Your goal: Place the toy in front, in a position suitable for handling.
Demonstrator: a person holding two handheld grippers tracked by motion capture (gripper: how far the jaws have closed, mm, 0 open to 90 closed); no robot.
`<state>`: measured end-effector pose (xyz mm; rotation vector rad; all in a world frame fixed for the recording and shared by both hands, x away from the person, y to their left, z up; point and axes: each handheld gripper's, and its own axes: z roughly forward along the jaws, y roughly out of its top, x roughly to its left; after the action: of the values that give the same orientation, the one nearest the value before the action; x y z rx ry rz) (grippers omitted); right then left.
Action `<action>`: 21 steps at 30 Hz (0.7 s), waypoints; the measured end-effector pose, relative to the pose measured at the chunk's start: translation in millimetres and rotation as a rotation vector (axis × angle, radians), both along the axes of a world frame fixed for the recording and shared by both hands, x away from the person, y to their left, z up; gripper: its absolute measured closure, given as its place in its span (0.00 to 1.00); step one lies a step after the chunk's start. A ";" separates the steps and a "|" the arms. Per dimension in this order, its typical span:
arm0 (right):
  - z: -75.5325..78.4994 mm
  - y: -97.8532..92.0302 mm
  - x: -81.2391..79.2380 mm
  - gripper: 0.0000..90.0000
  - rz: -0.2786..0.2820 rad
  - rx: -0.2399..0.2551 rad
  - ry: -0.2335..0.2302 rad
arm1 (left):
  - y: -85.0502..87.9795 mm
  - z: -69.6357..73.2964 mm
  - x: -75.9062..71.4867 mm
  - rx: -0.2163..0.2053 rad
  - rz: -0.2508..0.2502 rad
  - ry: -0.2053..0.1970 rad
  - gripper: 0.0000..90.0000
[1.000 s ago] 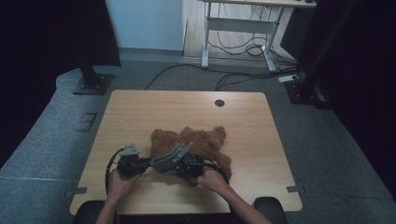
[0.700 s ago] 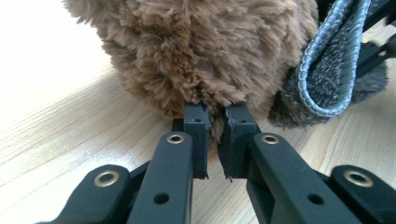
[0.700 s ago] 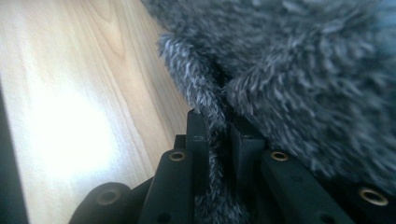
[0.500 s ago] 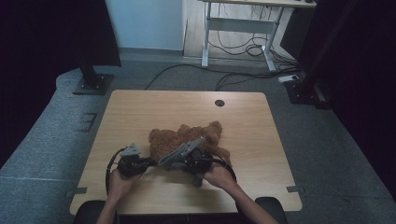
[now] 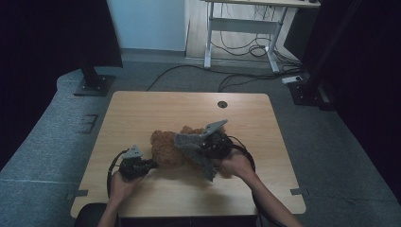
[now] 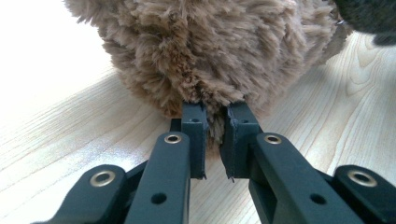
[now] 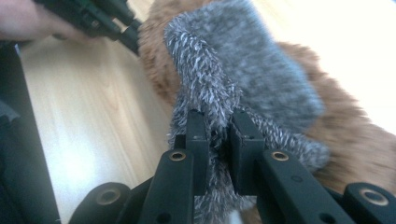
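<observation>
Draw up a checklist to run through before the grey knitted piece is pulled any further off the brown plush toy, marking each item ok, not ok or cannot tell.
1. Right gripper pinches the grey knit: ok.
2. Left gripper pinches the brown plush toy to anchor it: ok.
3. Toy rests on the table: ok.
4. Knit is fully free of the toy: cannot tell; part still drapes over it.
5. Table edge is well away from the toy: ok.
</observation>
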<state>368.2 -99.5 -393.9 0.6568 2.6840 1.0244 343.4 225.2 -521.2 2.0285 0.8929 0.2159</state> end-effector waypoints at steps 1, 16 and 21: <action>3.5 -3.4 1.2 0.88 -0.009 0.002 -0.002 | 0.0 0.0 0.0 0.001 0.000 -0.001 0.89; 38.5 -56.6 14.4 0.88 -0.146 0.002 -0.053 | 0.2 0.3 -0.7 0.028 -0.001 -0.016 0.84; 46.1 -76.0 20.5 0.88 -0.198 -0.004 -0.070 | 1.6 1.2 -1.6 0.041 0.001 -0.022 0.78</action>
<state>388.7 -175.4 -347.8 0.8496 2.5009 0.9707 341.8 226.8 -520.0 2.0595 0.8826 0.2588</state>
